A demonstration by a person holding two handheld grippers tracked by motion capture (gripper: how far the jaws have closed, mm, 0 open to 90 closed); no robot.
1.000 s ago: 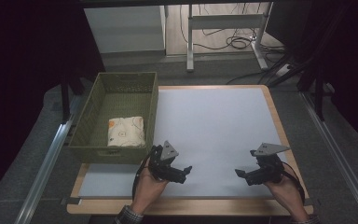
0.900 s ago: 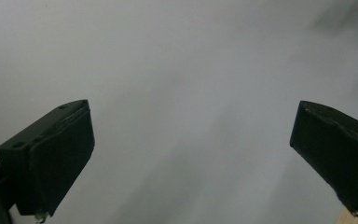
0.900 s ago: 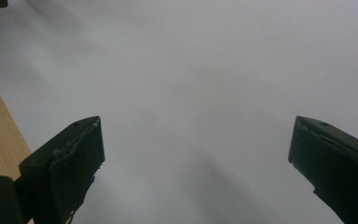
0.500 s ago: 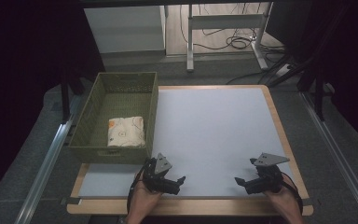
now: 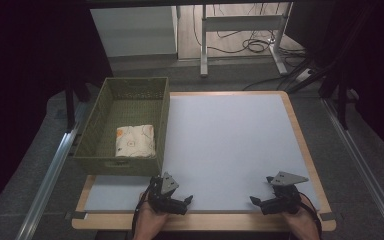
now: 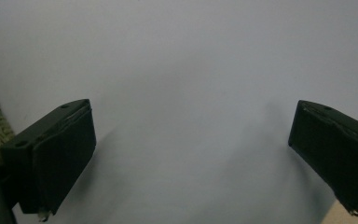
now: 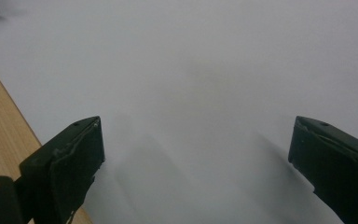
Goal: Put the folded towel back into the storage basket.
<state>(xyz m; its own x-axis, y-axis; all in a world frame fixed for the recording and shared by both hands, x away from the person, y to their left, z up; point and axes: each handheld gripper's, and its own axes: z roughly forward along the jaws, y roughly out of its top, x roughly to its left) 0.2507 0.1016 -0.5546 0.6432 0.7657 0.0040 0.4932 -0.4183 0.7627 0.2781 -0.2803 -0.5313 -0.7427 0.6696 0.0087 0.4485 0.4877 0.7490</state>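
Both tongs drawn back toward me to the table's near edge, my left gripper point(image 5: 186, 201) and right gripper point(image 5: 254, 201) gaping wide, holding nothing, low over the pale mat point(image 5: 230, 145), folded cloth point(image 5: 135, 140) lying in the green basket point(image 5: 164, 114) just beyond my left, wooden rim point(image 5: 300, 135) around, mat bare between.

Both units have withdrawn toward the near edge of the worktop point(image 5: 230, 150). The left hand-held gripper point(image 5: 186, 202) and the right hand-held gripper point(image 5: 256, 202) now sit lower in the high view, jaws spread wide.
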